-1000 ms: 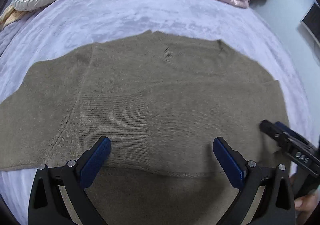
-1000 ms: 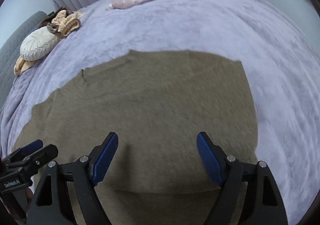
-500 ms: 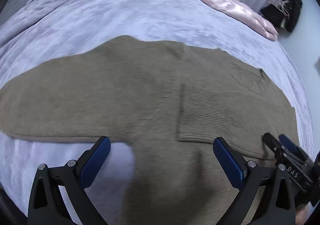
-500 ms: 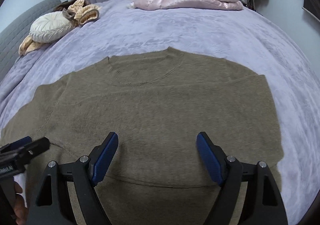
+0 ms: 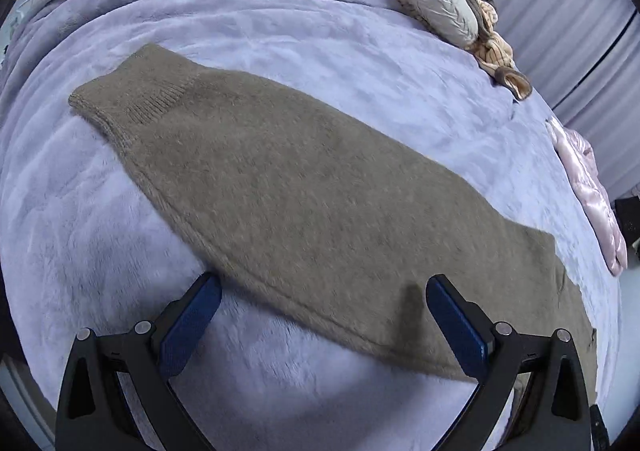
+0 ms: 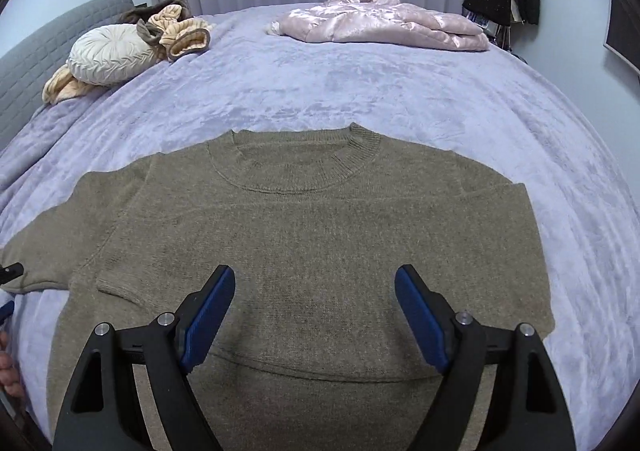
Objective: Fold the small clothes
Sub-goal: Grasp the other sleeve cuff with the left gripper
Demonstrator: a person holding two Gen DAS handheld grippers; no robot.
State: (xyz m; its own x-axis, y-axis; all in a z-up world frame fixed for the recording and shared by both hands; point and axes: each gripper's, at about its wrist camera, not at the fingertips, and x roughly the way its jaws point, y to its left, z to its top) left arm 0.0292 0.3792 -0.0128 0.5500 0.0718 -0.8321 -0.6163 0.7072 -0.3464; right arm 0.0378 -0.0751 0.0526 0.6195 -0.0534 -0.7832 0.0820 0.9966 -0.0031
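sweater [image 6: 312,243] hem cut off, seemingly under right gripper [image 6: 314,315].

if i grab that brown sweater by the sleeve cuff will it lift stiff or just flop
Likely flop: the brown sweater is soft fuzzy knit lying limp on the blanket. Its long sleeve would probably trail and drag, the fuzz perhaps clinging.

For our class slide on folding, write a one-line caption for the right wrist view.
Open right tool hovers over a brown sweater spread on a lilac bedspread.
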